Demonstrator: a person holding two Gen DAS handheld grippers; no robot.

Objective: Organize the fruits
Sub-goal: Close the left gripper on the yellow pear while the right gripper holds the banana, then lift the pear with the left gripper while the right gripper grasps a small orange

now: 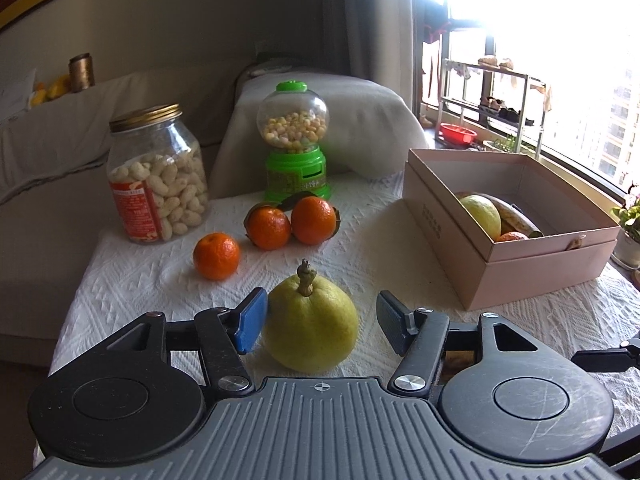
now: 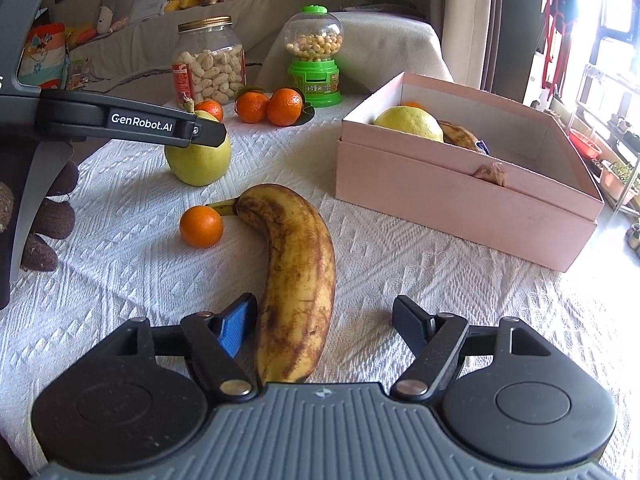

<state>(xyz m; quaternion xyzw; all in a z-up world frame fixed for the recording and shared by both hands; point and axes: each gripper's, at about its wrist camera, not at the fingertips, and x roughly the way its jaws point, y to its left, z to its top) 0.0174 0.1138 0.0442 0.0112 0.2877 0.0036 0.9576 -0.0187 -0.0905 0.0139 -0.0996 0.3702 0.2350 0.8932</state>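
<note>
Fruits lay on the cloth-covered counter [image 2: 400, 272]. A pear [image 1: 311, 322] stood between the left gripper [image 1: 322, 316]'s released jaws, the blue pad just beside its skin and the other pad apart. A banana [image 2: 294, 280] lay between the right gripper [image 2: 324, 324]'s released jaws, closer to the blue pad. Judged from this, the round pear could roll away if the pads closed off-centre, and the soft, spotted banana could bruise. Beyond the right jaws, the pink box [image 2: 460, 200] held fruit at one end only; its wall had to be cleared. A small orange [image 2: 201, 226] touched the banana's stem.
</note>
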